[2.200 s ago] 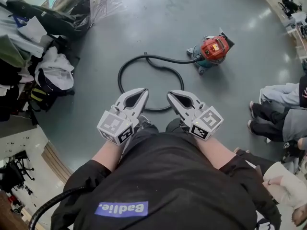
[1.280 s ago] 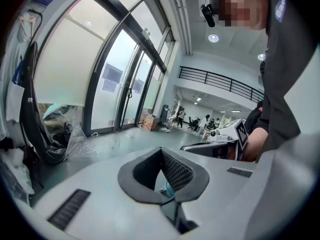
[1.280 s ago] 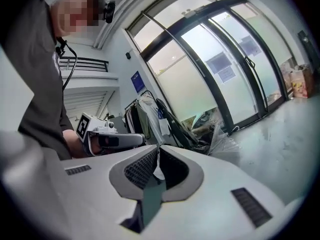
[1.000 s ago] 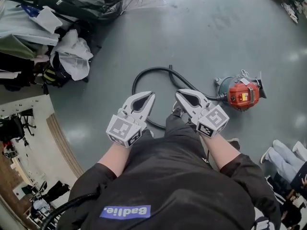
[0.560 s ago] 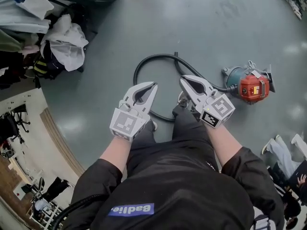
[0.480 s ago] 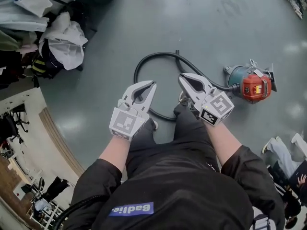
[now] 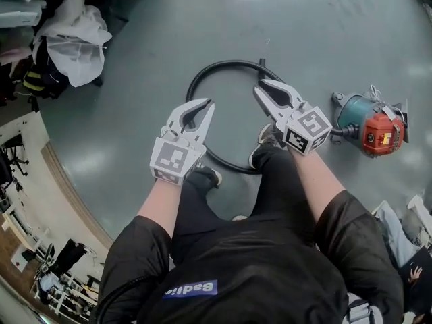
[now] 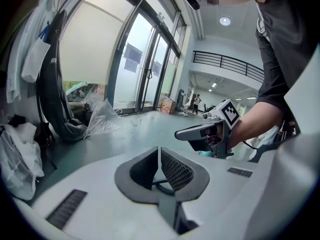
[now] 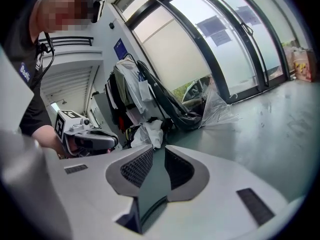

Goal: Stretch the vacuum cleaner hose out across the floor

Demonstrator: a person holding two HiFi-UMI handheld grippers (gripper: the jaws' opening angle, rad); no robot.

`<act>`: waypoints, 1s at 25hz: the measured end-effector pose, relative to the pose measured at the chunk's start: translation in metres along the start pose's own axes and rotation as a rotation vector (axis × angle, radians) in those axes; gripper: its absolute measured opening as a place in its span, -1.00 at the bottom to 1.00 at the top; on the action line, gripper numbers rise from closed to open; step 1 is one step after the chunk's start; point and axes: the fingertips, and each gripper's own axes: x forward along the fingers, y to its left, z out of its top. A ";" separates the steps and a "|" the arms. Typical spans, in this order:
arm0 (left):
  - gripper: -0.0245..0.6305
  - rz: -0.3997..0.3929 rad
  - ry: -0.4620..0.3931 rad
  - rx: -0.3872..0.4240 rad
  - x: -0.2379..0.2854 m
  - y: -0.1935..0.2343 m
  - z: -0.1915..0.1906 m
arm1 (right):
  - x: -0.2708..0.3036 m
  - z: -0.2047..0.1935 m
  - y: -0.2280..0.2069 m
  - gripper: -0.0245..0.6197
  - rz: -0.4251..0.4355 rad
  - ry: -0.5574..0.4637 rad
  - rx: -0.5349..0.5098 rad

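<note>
The vacuum cleaner hose (image 7: 223,63) lies on the grey-green floor (image 7: 324,39) in one round black loop, just beyond the person's shoes (image 7: 202,177). The loop's near arc passes close to the toes. On the right the hose runs off behind the right gripper toward the vacuum cleaner (image 7: 378,130), a red and teal canister standing to the right of the loop.

Both grippers hang above the loop and neither touches it. The left gripper (image 7: 204,104) is over the loop's left side with its jaws clenched tip to tip and nothing between them; its own view (image 8: 159,151) shows the pads meeting. The right gripper (image 7: 258,86) is over the loop's right side. Its jaws have just been opening and stand a narrow gap apart, with only bare floor seen through the gap in its own view (image 9: 159,151).

To the far left a heap of clothes and bags (image 7: 71,36) sits against the edge of the floor. Glass doors (image 8: 150,69) close the far end of the hall.
</note>
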 end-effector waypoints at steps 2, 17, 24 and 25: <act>-0.90 0.010 0.007 0.005 0.019 0.016 -0.028 | 0.024 -0.021 -0.016 -0.72 0.020 0.009 -0.036; -0.80 -0.001 0.023 0.108 0.168 0.098 -0.230 | 0.146 -0.233 -0.157 -0.48 0.193 0.301 -0.405; -0.69 0.083 0.146 0.127 0.190 0.130 -0.292 | 0.190 -0.327 -0.222 -0.39 0.181 0.553 -0.627; -0.66 0.094 0.165 0.133 0.191 0.134 -0.300 | 0.198 -0.338 -0.232 -0.36 0.173 0.591 -0.677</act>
